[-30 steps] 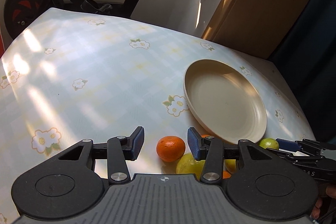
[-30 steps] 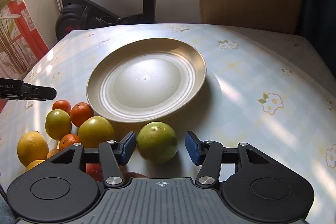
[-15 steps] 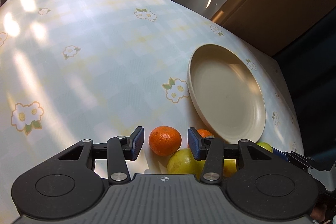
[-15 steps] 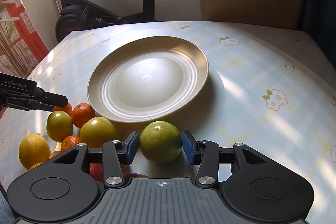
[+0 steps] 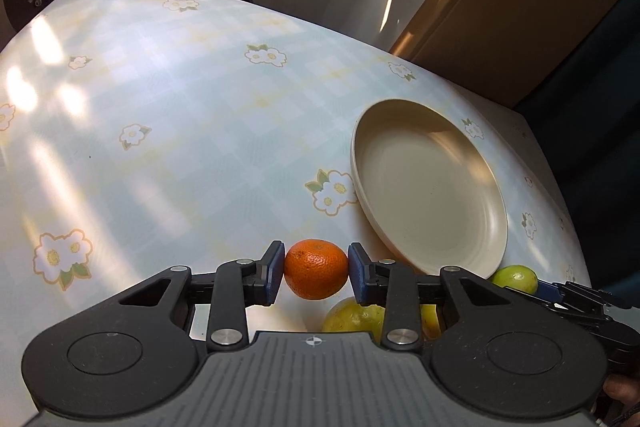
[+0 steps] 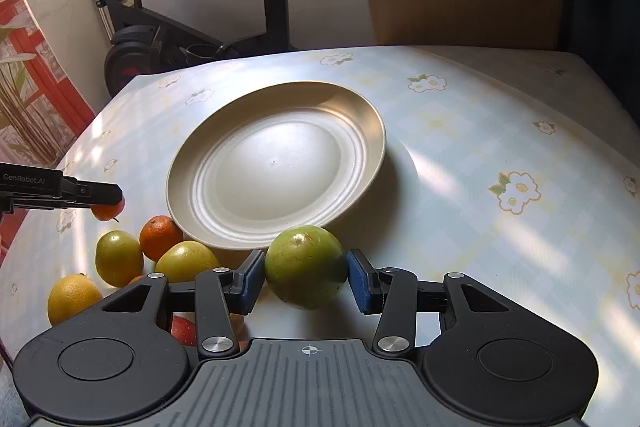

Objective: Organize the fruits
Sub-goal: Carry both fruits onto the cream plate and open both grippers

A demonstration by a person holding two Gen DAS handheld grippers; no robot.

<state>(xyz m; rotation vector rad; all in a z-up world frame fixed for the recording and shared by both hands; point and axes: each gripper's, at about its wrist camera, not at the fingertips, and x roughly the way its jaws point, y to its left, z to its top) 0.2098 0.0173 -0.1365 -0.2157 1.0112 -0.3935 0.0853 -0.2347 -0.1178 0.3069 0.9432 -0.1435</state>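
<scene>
Now, left hand-held gripper (image 5: 316, 275): my jaws have just been closing, and both blue pads press on the small orange mandarin (image 5: 316, 274) between them.
Mandarin's place: just off the near-left rim of the plate, beside the loose fruit; whether it is clear of the tabletop I cannot tell.
Right hand-held gripper (image 6: 306, 281): my jaws have narrowed around the large green fruit (image 6: 306, 267); the left pad touches it, the right pad sits at its skin, so I hold it.
Green fruit's place: against the near rim of the plate.
Plate (image 6: 360, 115): cream, round, nothing on it, in the middle of the tabletop (image 6: 480, 147).
Loose fruit: a second mandarin (image 6: 160, 237), two yellow-green fruits (image 6: 119, 257), a yellow lemon (image 6: 72, 297) lie clustered left of the green fruit.
Behind: an exercise bike (image 6: 192, 27) beyond the far edge.
</scene>
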